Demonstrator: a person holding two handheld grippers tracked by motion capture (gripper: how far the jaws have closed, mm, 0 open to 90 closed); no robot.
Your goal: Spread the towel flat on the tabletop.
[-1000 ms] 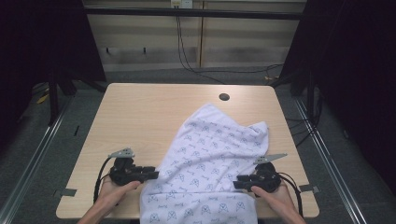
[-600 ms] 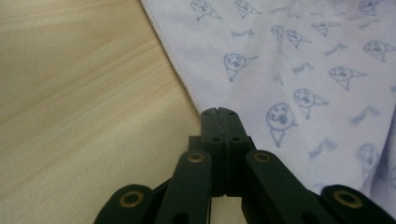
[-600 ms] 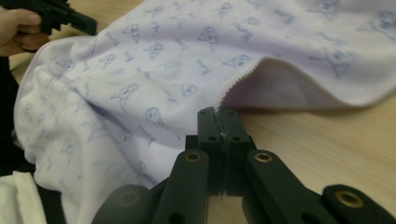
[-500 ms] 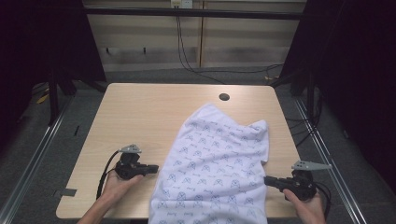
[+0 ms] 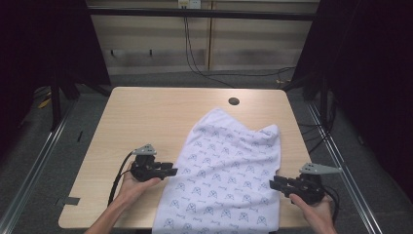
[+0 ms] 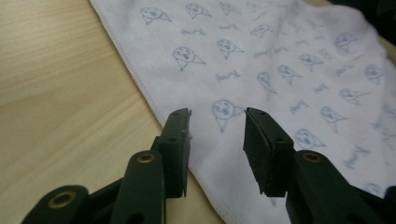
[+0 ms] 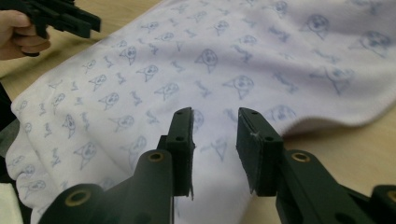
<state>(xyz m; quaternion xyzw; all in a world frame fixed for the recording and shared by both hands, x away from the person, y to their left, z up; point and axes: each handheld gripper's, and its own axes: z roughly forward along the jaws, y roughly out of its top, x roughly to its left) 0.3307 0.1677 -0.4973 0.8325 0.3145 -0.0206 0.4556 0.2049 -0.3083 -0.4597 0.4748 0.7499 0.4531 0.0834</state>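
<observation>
Here a white printed cloth (image 5: 229,175) lies spread on the wooden surface (image 5: 146,117), its near end hanging over the front edge, its far end still rumpled. The left tool (image 5: 171,168) sits at the cloth's left hem, the right tool (image 5: 272,183) at its right hem. Both tools' jaws have just been opening and stand spread, gripping nothing; the cloth lies below and ahead of them. Flattening looks partly done; smoothing or folding remains. No containers are in sight.
</observation>
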